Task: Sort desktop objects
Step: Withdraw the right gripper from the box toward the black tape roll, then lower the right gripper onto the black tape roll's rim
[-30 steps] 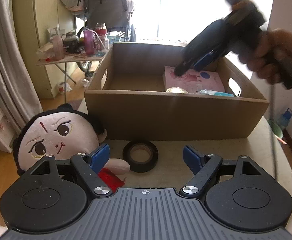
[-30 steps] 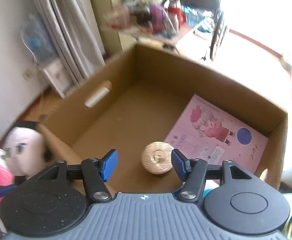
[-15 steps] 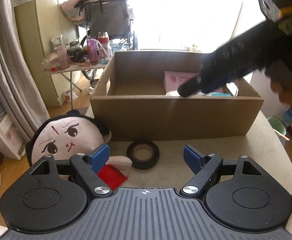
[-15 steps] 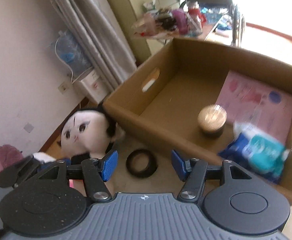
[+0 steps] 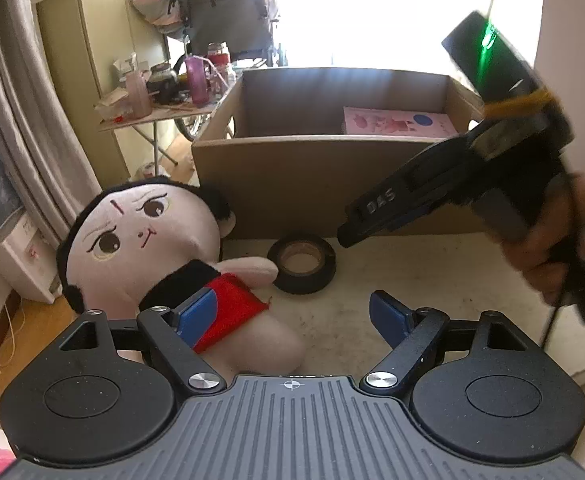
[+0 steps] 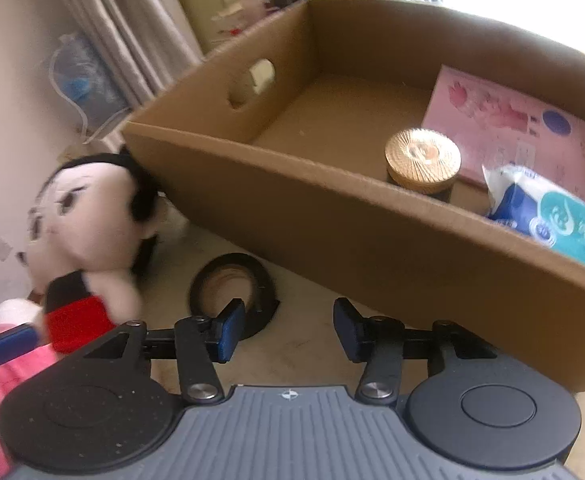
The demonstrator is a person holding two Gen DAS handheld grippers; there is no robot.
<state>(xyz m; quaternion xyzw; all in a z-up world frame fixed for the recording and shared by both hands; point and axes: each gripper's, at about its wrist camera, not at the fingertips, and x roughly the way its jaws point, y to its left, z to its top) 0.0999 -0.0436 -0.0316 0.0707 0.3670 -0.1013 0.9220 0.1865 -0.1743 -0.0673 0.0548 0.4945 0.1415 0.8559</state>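
A plush doll (image 5: 132,236) with black hair and a red top lies at the table's left, also in the right wrist view (image 6: 88,212). Beside it, in front of the cardboard box (image 5: 292,184), lies a black tape roll (image 5: 301,258). My left gripper (image 5: 292,314) hovers over the doll's body, jaws opening, its left pad (image 5: 196,312) above the red top and nothing pinched. My right gripper (image 6: 288,328) hangs low just right of the tape roll (image 6: 232,284), jaws closing on nothing. It shows from the side (image 5: 350,234), held by a hand.
The box (image 6: 332,216) holds a gold-lidded jar (image 6: 422,160), a pink book (image 6: 512,128) and a blue-white wipes pack (image 6: 552,216). A cluttered folding table (image 5: 160,100) and curtains stand beyond the left edge. Bare tabletop (image 5: 432,272) lies between the tape and the right edge.
My right gripper has come out from over the box and dropped to the table in front of it, near the tape, its jaws narrower. My left gripper has shifted over the doll, jaws slightly wider.
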